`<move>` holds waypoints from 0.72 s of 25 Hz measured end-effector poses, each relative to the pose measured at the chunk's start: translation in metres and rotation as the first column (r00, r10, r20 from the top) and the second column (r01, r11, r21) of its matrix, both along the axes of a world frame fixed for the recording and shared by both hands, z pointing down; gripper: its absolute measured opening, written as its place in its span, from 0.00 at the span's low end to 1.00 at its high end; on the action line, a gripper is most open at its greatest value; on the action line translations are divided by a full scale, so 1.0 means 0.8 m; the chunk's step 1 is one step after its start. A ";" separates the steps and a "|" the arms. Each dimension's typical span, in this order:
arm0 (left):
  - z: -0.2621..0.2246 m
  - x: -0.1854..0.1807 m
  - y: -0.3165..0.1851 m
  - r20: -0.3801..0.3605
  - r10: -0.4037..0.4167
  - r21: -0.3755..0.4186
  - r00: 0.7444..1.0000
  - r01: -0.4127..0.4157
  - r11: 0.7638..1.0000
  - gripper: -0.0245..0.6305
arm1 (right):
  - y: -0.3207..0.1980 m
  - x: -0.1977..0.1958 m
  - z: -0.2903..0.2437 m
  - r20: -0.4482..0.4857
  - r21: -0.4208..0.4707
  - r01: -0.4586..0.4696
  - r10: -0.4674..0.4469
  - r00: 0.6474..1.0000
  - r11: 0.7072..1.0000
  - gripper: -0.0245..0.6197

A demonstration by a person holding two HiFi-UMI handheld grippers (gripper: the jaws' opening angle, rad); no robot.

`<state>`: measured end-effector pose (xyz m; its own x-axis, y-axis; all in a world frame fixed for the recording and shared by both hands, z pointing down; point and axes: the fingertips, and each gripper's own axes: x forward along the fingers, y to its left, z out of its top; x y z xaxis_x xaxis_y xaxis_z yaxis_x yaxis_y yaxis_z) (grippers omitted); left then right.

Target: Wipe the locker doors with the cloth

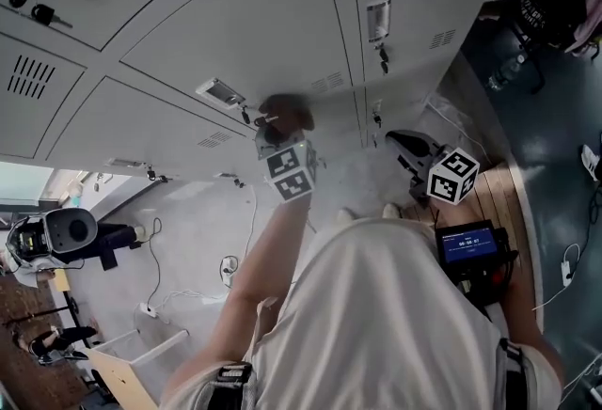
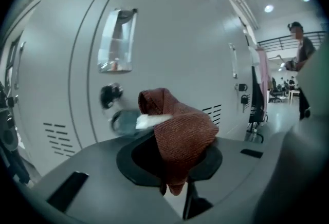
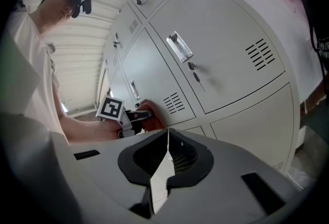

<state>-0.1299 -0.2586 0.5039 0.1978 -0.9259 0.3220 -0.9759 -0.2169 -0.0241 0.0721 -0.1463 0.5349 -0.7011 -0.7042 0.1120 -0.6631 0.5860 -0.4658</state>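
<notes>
A reddish-brown cloth (image 2: 180, 133) is bunched in my left gripper (image 2: 164, 141), which is shut on it. In the head view the cloth (image 1: 285, 111) is up against a grey locker door (image 1: 245, 32), just right of its handle (image 1: 221, 93), with the left gripper (image 1: 279, 128) behind it. The right gripper view shows the cloth (image 3: 150, 118) on the door beside a vent (image 3: 174, 102). My right gripper (image 1: 397, 139) hangs lower right near the locker base, off the doors. Its jaws (image 3: 165, 151) are shut with nothing between them.
Keys hang from several locks (image 1: 42, 15). A handle (image 2: 117, 40) and a keyed lock (image 2: 110, 95) sit close ahead of the cloth. A person (image 2: 300, 63) stands far right down the aisle. Cables (image 1: 155, 291) lie on the floor, and a black chair (image 1: 546, 8) stands nearby.
</notes>
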 end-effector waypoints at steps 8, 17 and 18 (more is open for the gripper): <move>-0.035 0.130 -0.015 0.018 0.194 0.034 0.981 -0.194 0.980 0.15 | 0.008 0.027 0.005 0.011 -0.011 -0.056 0.056 0.998 0.998 0.07; -0.113 0.188 -0.017 -0.022 0.304 0.180 0.952 -0.295 0.938 0.15 | 0.002 0.045 0.007 0.029 -0.024 -0.073 0.073 0.997 0.997 0.07; -0.119 0.172 -0.015 -0.034 0.286 0.192 0.958 -0.274 0.942 0.15 | 0.000 0.044 0.006 0.032 -0.023 -0.068 0.069 0.997 0.997 0.07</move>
